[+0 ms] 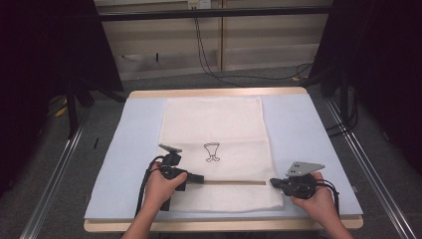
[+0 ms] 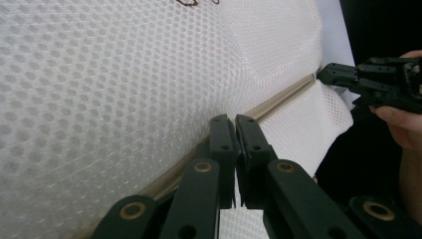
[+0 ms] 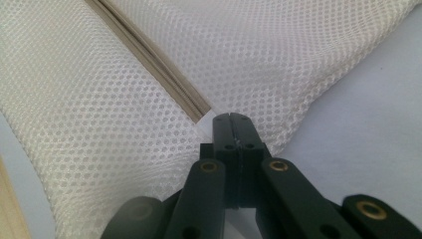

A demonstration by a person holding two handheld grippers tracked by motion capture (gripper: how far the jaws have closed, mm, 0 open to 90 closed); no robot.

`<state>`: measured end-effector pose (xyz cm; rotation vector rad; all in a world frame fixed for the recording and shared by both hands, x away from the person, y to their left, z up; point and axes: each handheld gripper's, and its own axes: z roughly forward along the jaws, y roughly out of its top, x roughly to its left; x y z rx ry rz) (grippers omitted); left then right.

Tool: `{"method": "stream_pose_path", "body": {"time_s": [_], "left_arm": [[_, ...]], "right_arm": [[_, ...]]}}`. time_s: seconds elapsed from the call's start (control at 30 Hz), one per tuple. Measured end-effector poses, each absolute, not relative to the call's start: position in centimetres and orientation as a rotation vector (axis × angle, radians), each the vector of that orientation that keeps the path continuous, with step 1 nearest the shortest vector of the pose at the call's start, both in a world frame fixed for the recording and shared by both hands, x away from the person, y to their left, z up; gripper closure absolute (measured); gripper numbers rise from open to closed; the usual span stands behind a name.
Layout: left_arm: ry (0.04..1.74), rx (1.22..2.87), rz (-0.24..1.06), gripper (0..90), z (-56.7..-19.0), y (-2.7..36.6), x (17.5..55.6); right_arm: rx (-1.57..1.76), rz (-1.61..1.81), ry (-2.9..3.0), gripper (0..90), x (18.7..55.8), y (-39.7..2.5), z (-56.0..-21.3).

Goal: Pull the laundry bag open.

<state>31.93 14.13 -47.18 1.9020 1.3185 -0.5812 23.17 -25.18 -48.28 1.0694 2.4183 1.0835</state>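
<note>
A white mesh bag [image 1: 214, 124] lies flat on the blue-grey mat [image 1: 132, 149], with a small black drawing [image 1: 212, 152] on it. A tan zipper [image 1: 234, 182] runs across its near end. My left gripper [image 1: 201, 178] is at the zipper's left part; in the left gripper view its jaws [image 2: 235, 119] are shut right on the zipper line [image 2: 278, 102], and what they pinch looks like the pull, mostly hidden. My right gripper [image 1: 272, 182] is shut on the bag's fabric at the zipper's right end [image 3: 231, 117], beside the zipper [image 3: 149, 64].
The mat covers a wooden table [image 1: 214, 92]. Bare mat lies left and right of the bag. Metal rails [image 1: 54, 174] run along both sides of the table, and cables lie on the floor behind it.
</note>
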Motion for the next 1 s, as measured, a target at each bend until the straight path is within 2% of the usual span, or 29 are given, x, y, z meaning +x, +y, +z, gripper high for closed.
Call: {"method": "stream_pose_path", "body": {"time_s": [1.0], "left_arm": [[1.359,1.865,-0.566,87.3,-47.0,17.4,31.7]], "right_arm": [[1.076,1.085,2.419,90.0,23.2,-25.2,-48.3]]}}
